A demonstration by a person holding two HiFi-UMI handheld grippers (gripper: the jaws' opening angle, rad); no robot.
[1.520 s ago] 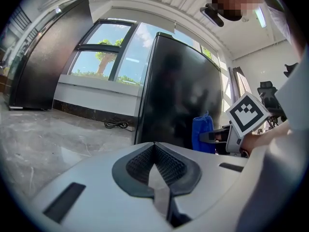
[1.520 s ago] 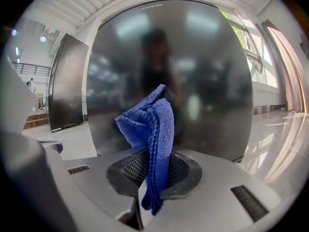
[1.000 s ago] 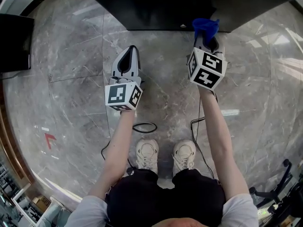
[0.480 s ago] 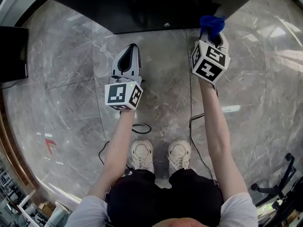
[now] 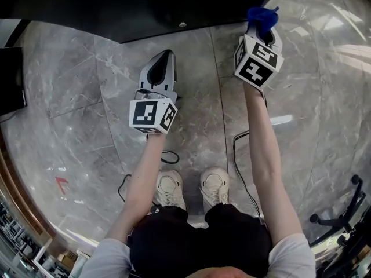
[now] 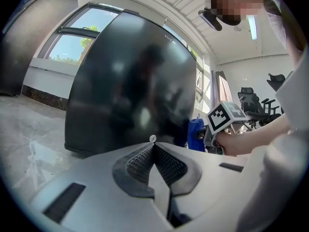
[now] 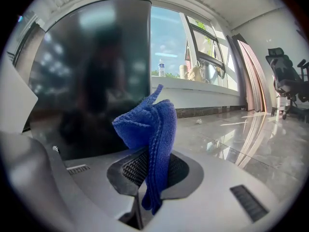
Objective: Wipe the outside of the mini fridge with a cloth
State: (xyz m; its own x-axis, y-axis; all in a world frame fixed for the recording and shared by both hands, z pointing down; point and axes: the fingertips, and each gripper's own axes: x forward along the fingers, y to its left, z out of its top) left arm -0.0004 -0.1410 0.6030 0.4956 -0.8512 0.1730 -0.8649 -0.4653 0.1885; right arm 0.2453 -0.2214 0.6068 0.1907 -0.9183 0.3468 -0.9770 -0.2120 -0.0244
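"Since a second ago, your right tool [image 5: 261,32] has pushed farther out toward the mini fridge [image 5: 145,4]. Is it gripping?"

"Yes, it's clamped on the blue cloth [image 5: 261,16] at the fridge's near right edge; contact I can't confirm. Your left tool [image 5: 164,55] is pressed together on nothing, over the floor [image 5: 87,97]."

"Progress?"

"I'd judge wiping hasn't properly begun; every outer face is left."
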